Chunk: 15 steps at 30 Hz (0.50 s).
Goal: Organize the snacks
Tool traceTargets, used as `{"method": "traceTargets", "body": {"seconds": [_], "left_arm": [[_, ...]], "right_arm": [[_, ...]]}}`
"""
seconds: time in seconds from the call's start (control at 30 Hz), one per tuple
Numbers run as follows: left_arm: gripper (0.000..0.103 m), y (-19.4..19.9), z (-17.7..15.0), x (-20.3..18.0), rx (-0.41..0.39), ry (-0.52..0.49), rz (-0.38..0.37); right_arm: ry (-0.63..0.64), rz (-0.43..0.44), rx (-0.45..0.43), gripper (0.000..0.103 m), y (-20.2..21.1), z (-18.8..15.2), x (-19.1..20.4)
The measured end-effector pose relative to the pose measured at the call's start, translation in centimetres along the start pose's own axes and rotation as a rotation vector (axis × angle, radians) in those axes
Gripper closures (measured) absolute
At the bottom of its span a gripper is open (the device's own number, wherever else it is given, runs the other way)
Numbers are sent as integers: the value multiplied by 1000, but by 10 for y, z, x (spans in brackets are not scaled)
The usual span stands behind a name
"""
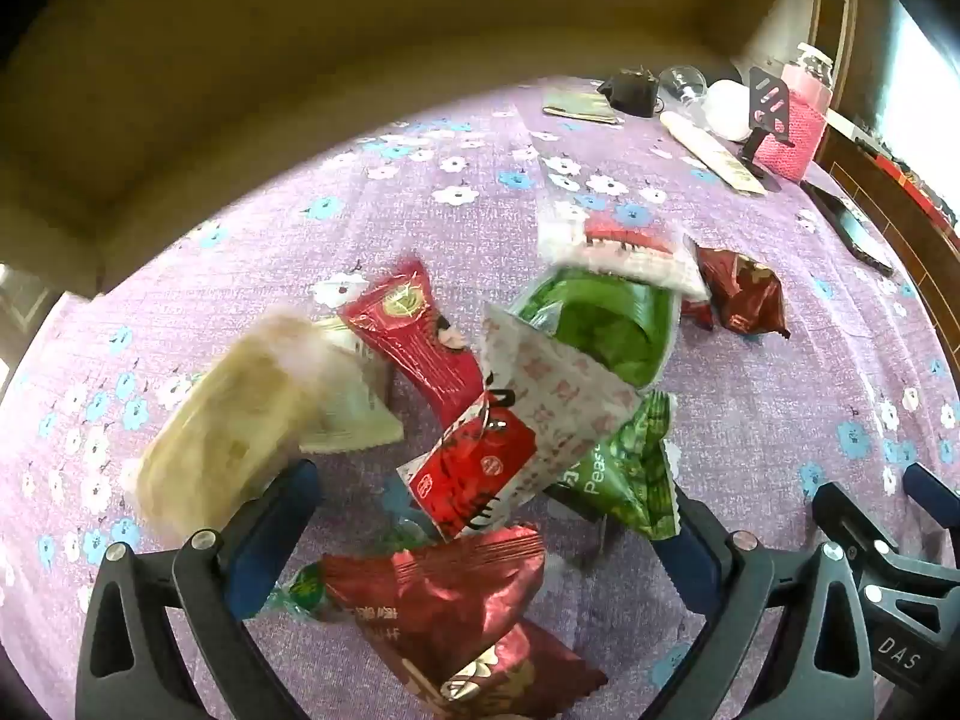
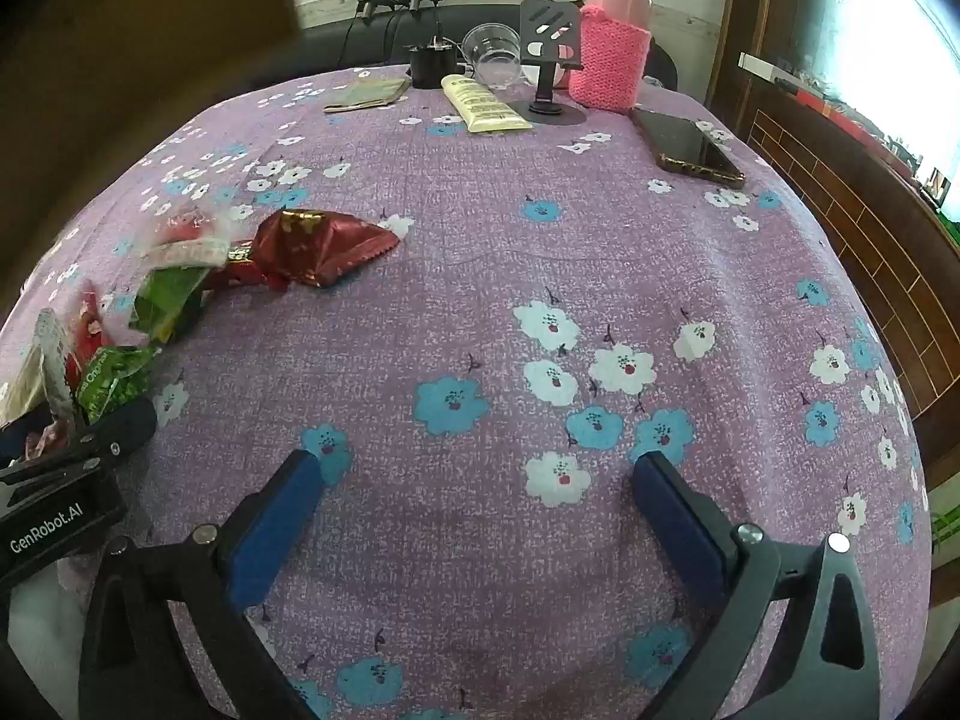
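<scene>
"Peas" – green snack packet [image 1: 624, 474]; "DAS" – right gripper [image 1: 900, 651]; "GenRobot.AI" – left gripper [image 2: 45, 531] (body).

Snack packets heaped at the left of a cloth-covered table [image 2: 540, 276]; household items along the far edge.

In the left wrist view, the heap of snack packets [image 1: 528, 396] sits between and just ahead of the left gripper [image 1: 486, 516], with one packet [image 1: 741, 294] lying apart to the heap's far right. In the right wrist view, that same heap [image 2: 120, 336] lies at the left edge, beside the left gripper's finger [image 2: 120, 426]; bare cloth lies between the fingers of the right gripper [image 2: 480, 510]. Along the far edge, left to right: flat pouch [image 2: 366, 95], tube [image 2: 483, 103], phone stand [image 2: 549, 54], sleeved bottle [image 2: 612, 42]. A cup [image 2: 493, 51] stands behind the tube. A phone [image 2: 690, 147] lies right of the stand, nearer.
</scene>
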State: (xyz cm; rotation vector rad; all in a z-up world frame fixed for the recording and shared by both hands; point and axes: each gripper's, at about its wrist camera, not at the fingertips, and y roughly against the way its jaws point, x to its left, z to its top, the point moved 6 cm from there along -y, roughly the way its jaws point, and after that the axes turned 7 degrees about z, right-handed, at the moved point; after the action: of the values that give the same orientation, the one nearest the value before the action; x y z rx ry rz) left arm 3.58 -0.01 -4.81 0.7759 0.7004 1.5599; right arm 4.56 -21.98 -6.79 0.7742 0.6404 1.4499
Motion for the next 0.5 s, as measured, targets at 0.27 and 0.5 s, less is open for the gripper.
{"method": "traceTargets", "body": {"seconds": [0.27, 0.5], "left_arm": [[0, 0, 0, 0, 0, 0, 0], [0, 0, 0, 0, -1, 0, 1]], "right_arm": [[0, 1, -2, 0, 0, 0, -1], [0, 0, -1, 0, 0, 0, 0]]}}
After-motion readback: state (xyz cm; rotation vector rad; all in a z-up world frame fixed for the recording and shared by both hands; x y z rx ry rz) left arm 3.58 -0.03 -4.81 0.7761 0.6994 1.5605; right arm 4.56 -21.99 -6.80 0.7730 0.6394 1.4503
